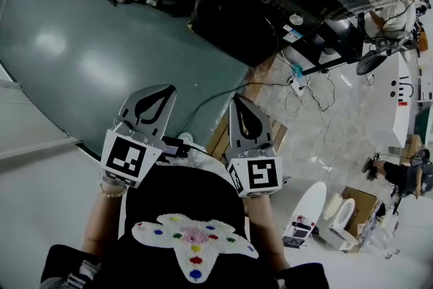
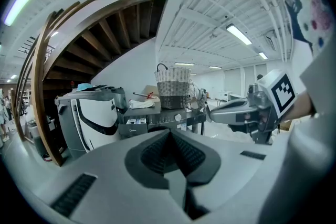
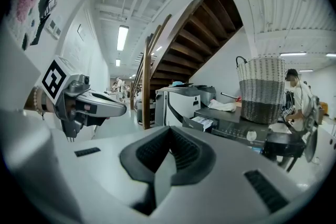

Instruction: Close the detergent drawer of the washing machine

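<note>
**Detergent drawer: approach and push closed**

The left gripper (image 1: 157, 97) and the right gripper (image 1: 242, 112) are side by side, jaws fully together, nothing between them. Both point toward the washing machine (image 3: 247, 136), which stands well apart from them across the floor, with a wicker basket (image 3: 261, 89) on its top. The detergent drawer (image 3: 202, 123) juts open at the upper left corner of the machine's front.

The step in hand appears to be the approach.

1. Walk up square to the machine's front.
2. Use one gripper, jaws together, as a blunt pusher.
3. Set its tip on the middle of the drawer's front panel.
4. Push straight along the drawer's travel until flush. An off-centre push may skew the drawer and jam it.
</note>
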Demonstrator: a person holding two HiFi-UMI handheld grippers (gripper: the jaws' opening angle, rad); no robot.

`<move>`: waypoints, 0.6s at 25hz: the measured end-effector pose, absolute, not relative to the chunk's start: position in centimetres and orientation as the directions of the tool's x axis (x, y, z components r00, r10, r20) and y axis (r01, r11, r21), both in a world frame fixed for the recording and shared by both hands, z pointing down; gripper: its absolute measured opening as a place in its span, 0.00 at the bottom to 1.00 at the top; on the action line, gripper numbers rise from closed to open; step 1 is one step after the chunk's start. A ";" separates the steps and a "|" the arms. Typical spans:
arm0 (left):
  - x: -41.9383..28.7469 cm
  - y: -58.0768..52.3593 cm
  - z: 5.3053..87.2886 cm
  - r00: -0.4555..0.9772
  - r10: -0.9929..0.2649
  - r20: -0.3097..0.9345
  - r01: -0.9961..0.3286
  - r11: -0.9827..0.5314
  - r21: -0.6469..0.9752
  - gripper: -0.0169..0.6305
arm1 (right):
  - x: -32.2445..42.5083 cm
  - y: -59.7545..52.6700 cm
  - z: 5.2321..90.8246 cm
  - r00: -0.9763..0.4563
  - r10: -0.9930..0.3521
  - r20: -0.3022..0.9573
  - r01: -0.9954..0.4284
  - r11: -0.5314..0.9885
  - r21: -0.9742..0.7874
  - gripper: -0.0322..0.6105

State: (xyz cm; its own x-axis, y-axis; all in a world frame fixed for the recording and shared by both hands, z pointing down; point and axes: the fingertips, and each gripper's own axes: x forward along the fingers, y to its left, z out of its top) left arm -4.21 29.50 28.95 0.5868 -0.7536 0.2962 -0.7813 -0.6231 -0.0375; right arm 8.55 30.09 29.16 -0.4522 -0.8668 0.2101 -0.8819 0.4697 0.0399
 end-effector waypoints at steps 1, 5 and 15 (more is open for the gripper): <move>-4.1 29.6 28.9 0.585 -0.755 0.297 -0.782 -0.622 -0.040 0.04 | 8.6 30.1 29.2 -0.455 -0.865 0.211 -0.880 0.473 0.040 0.05; -3.9 29.6 28.8 0.574 -0.764 0.295 -0.791 -0.610 -0.041 0.04 | 8.8 30.4 29.3 -0.464 -0.860 0.213 -0.876 0.481 0.036 0.05; -3.3 28.6 28.8 0.590 -0.744 0.313 -0.774 -0.632 -0.045 0.04 | 9.4 30.7 29.6 -0.446 -0.865 0.230 -0.884 0.465 0.036 0.05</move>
State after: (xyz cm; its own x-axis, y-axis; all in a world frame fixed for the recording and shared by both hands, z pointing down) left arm -3.35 28.57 28.83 0.5897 -0.7443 0.3135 -0.7738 -0.6319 -0.0448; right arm 9.35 30.75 29.65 -0.4459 -0.8650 0.2301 -0.8843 0.4655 0.0362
